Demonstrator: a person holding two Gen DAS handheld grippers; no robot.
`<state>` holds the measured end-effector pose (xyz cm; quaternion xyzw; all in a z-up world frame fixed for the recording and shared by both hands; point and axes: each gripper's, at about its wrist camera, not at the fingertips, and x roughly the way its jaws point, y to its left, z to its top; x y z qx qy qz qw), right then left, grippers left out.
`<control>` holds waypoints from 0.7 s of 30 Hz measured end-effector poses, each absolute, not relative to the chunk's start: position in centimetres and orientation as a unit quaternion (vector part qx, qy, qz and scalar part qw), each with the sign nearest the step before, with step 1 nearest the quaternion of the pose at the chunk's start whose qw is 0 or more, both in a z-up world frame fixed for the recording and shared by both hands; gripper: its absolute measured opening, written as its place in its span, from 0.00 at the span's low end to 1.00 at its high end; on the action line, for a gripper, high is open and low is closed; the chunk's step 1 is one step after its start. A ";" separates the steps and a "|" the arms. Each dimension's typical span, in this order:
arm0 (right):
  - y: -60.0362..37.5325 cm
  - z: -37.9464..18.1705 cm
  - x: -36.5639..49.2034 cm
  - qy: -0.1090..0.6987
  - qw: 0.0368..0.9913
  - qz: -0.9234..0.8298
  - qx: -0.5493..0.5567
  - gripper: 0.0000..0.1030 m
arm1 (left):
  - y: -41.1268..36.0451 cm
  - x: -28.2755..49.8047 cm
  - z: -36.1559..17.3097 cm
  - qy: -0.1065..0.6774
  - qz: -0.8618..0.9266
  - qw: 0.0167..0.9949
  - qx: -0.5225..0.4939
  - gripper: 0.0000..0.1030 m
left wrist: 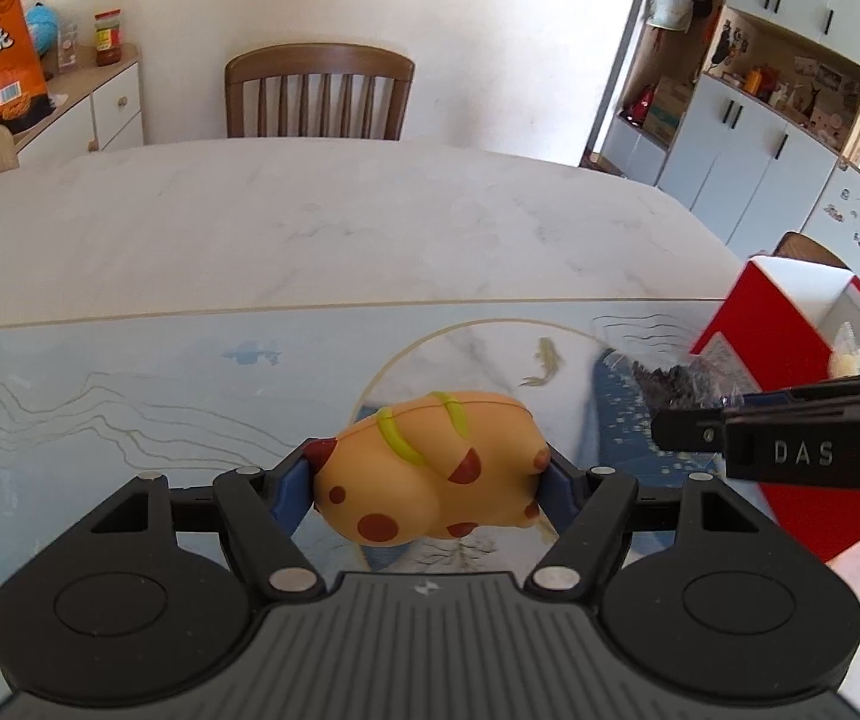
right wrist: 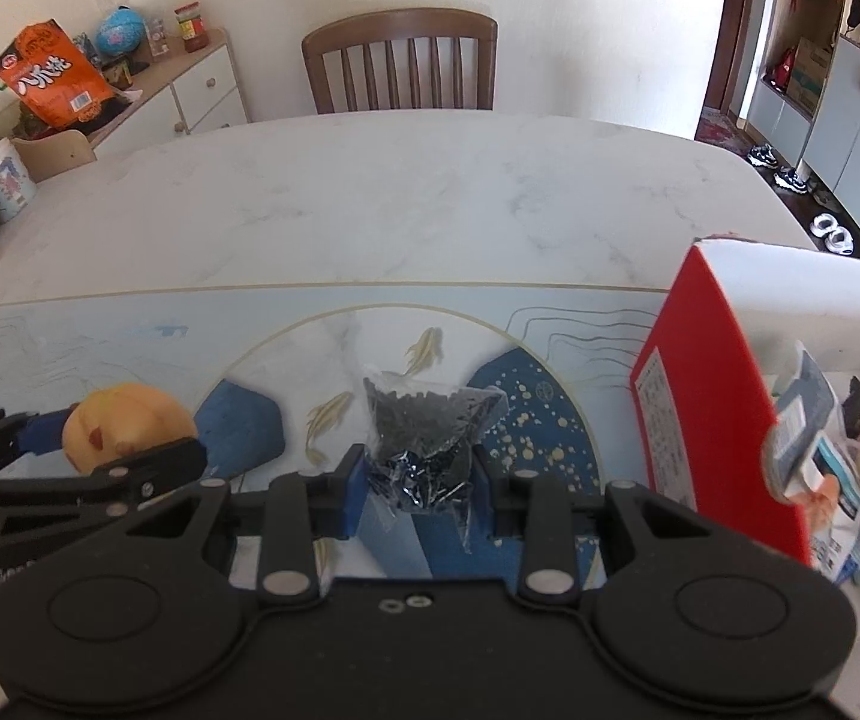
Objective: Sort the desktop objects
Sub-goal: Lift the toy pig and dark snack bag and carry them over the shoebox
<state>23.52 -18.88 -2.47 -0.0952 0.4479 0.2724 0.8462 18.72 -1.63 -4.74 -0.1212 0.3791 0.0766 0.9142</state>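
Toy: we see an orange-yellow rubbery animal toy [left wrist: 430, 468] with dark red spots and yellow-green stripes, rounded and lying sideways.
Left gripper: our left gripper [left wrist: 427, 480] is closed on the toy, a blue pad pressing each end, jaws fairly wide apart; the toy is held above the patterned mat [left wrist: 130, 396], left of the red box [left wrist: 790, 396].
Bag: a small clear plastic bag [right wrist: 424, 438] of tiny dark pieces, its top corner crumpled.
Right gripper: our right gripper [right wrist: 418, 480] is clamped on the bag's lower part, jaws narrowly apart; the bag is above the mat, just left of the red box.
Red box: red outside, white inside, open, standing on the bench [right wrist: 430, 192] at the mat's right end.
Right wrist view only: packets [right wrist: 820, 450] lying inside the box, mugs at the bench's left edge.
Left wrist view only: the toy's stripes and full spotted side.
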 end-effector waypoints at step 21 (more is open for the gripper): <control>-25.1 3.3 18.6 0.423 0.864 0.266 -0.060 0.33 | -7.3 16.8 1.0 0.367 0.002 0.926 -0.088 0.71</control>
